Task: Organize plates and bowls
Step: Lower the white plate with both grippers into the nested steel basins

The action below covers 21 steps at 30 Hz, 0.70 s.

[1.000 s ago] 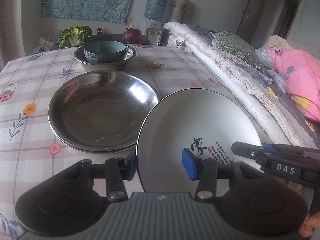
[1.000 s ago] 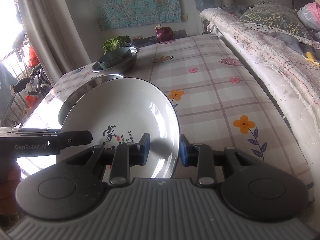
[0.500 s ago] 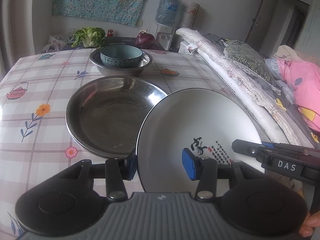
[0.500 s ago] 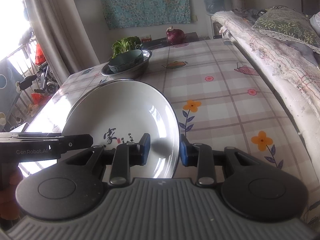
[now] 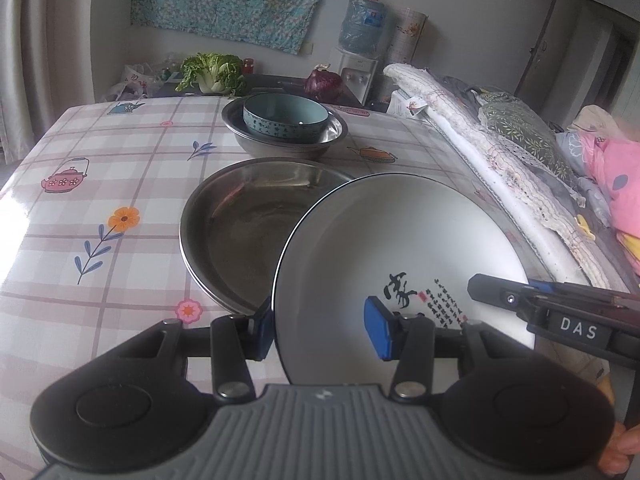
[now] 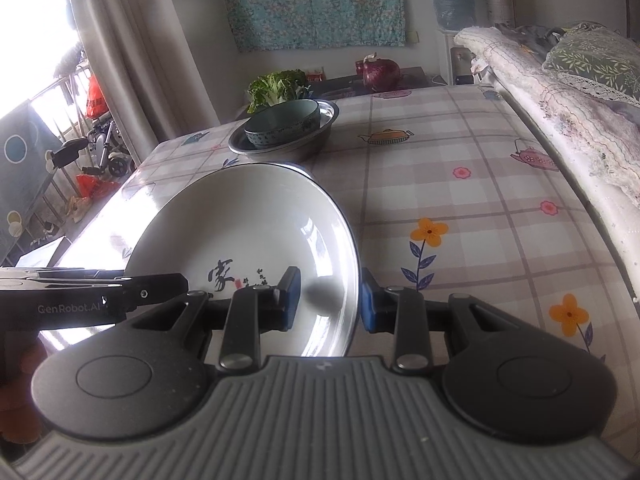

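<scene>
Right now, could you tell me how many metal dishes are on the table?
2: a wide metal pan mid-table, partly behind the white plate, and a metal bowl beyond it holding the teal bowl.

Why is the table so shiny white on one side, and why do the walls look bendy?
Left wrist view: window light glares off the tablecloth at the left edge, and the fisheye lens bows the curtain and walls. Right wrist view: glare whitens the table behind the white plate, and the window is washed out.

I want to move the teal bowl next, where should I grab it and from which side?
Take the teal bowl by its rim, one finger inside and one outside the upright wall, coming down from above. It sits nested in the steel bowl, whose rim surrounds its lower wall, so only the top edge is exposed, and a sideways approach looks blocked.
</scene>
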Tool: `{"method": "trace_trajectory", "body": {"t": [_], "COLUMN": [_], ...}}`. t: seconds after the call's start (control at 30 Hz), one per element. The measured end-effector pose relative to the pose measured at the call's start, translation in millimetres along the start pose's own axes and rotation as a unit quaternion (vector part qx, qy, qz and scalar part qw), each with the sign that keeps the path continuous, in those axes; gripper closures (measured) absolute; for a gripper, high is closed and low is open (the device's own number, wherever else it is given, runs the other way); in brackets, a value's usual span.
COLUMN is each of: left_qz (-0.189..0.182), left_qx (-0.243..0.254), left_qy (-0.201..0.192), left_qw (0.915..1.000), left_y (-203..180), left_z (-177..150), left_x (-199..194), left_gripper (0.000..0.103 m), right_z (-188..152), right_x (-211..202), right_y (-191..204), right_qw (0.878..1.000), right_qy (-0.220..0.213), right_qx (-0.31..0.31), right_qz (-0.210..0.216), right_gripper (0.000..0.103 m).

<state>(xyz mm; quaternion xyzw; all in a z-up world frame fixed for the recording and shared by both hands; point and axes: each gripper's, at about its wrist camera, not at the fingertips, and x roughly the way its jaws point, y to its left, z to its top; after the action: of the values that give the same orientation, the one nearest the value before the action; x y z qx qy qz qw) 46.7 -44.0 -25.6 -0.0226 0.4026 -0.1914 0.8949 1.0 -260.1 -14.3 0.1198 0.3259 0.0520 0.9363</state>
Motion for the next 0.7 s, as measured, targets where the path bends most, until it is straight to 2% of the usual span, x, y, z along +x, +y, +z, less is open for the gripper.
{"method": "trace_trajectory", "body": {"t": [0.7], "left_qz": [0.019], "left_qx": [-0.022], "left_qy": [0.009], "left_qw": [0.9995], "left_y": [29], "left_z": [16], "left_x": [15], "left_gripper": [0.056], "right_z": [24], "right_x": [38], "right_y": [20], "right_qw": [1.0], "right_qy": [0.013], "right_qx": [-0.006], "right_qz": [0.012], "right_gripper": [0.073]}}
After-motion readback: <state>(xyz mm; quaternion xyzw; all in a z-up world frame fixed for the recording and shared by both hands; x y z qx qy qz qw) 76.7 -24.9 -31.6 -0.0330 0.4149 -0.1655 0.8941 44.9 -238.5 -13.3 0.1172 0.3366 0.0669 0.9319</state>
